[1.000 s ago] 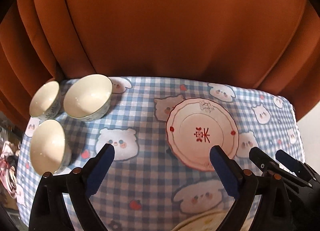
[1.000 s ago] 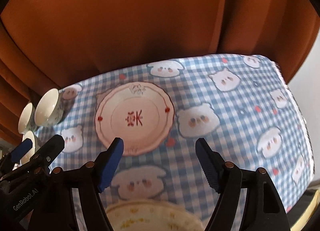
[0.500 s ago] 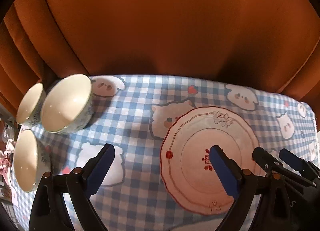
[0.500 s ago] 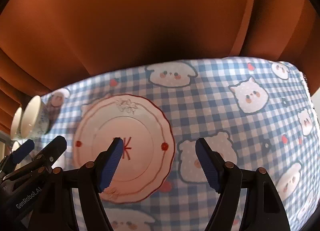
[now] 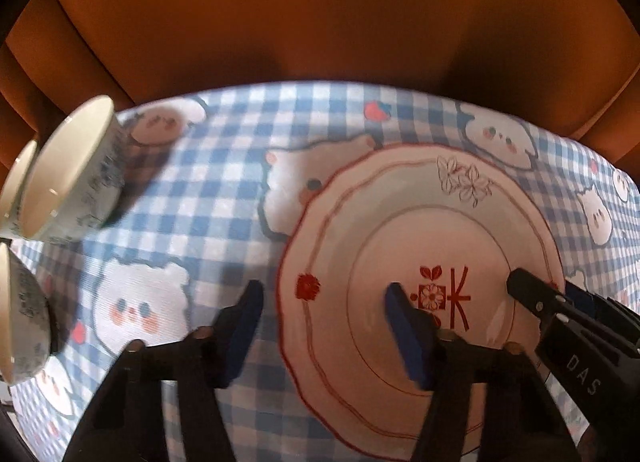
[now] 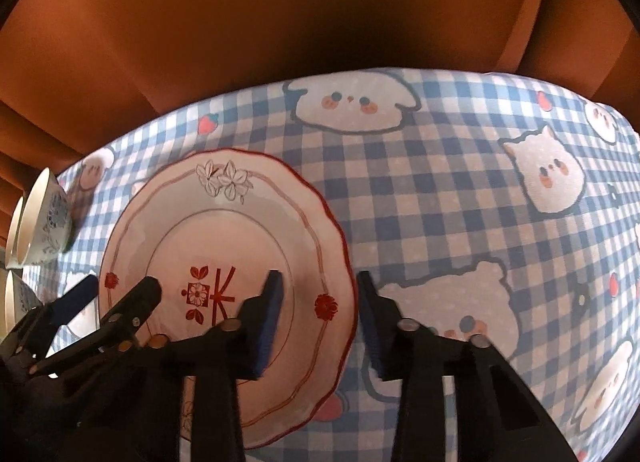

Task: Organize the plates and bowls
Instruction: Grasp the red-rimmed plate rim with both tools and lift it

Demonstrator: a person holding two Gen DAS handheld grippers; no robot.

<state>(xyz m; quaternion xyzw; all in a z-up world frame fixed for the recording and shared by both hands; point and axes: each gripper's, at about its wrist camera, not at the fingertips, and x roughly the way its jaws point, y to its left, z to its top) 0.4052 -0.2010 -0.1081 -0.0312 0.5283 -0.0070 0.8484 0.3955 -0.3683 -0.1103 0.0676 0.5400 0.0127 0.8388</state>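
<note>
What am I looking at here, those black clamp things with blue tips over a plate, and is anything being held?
These are two hand-held grabbing tools, one in each of a person's hands, each with a camera looking along its jaws. One picture comes from the left gripper, the other from the right gripper.

Below them lies a checked tablecloth printed with cartoon animals. On it rests a white plate with a red rim, and three bowls stand at the left edge.

Each tool straddles one side of the plate's rim. Both sets of jaws have just been closing, but the pads do not press on the plate yet, so nothing is held.
</note>
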